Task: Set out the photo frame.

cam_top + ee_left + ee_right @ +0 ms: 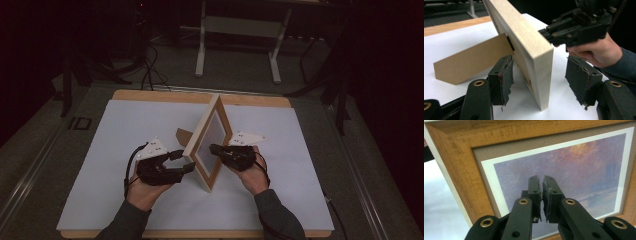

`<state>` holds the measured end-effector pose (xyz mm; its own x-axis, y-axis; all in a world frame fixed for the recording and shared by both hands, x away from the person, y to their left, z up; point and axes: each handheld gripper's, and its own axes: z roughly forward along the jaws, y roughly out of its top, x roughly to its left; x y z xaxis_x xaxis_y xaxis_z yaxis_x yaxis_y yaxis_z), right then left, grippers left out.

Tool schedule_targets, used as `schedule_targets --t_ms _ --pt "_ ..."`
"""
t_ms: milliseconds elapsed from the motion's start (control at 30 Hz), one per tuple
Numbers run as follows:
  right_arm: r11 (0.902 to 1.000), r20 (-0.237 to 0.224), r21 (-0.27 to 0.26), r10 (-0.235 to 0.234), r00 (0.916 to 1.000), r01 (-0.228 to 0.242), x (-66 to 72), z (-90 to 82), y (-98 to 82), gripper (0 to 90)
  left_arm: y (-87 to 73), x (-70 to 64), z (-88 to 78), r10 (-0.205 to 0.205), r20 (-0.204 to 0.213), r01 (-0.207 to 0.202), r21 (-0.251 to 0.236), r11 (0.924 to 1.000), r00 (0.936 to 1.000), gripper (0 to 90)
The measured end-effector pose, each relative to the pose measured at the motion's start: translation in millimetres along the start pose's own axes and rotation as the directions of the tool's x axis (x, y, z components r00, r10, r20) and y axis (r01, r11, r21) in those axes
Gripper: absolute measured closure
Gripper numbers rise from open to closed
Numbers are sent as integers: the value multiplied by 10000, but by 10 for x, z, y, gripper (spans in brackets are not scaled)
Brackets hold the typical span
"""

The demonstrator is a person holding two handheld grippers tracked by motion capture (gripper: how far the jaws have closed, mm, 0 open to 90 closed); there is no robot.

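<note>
Two grippers flank the frame (207, 145) standing mid-mat (125, 190) on its stand (471, 62): left gripper (537, 75) gapes around its wooden edge, right gripper (541, 195), pinched shut, noses the fragile, slippery glazing; best gripped by the stiff, light rim.
</note>
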<state>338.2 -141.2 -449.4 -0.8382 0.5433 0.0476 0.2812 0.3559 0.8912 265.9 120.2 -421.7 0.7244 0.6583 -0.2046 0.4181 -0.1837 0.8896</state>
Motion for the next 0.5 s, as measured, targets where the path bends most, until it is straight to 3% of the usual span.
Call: schedule_targets --t_ms 133,200,300,333,400,500 --pt "10000 25 -11 57 10000 -57 -1 -8 -12 842 24 -39 72 -150 -130 148 -130 9998 9998 441" --pt "10000 24 2 56 10000 -56 -7 -12 -18 842 28 -60 103 -119 -440 114 -112 9999 9990 462" --pt "10000 43 6 88 10000 -88 -14 -21 -24 842 26 -58 114 -302 -577 293 -169 9994 9979 508" --pt "10000 46 -7 90 9999 -90 -15 -23 -25 841 22 -53 123 -535 -670 518 -271 9983 9963 508" --pt "9999 73 -22 111 9999 -111 -23 -27 -31 841 21 -45 130 -631 -776 613 -258 9978 9950 571" --pt "9999 100 -33 125 9999 -124 -27 -32 -36 841 25 -41 133 -759 -751 748 -180 9970 9943 593"
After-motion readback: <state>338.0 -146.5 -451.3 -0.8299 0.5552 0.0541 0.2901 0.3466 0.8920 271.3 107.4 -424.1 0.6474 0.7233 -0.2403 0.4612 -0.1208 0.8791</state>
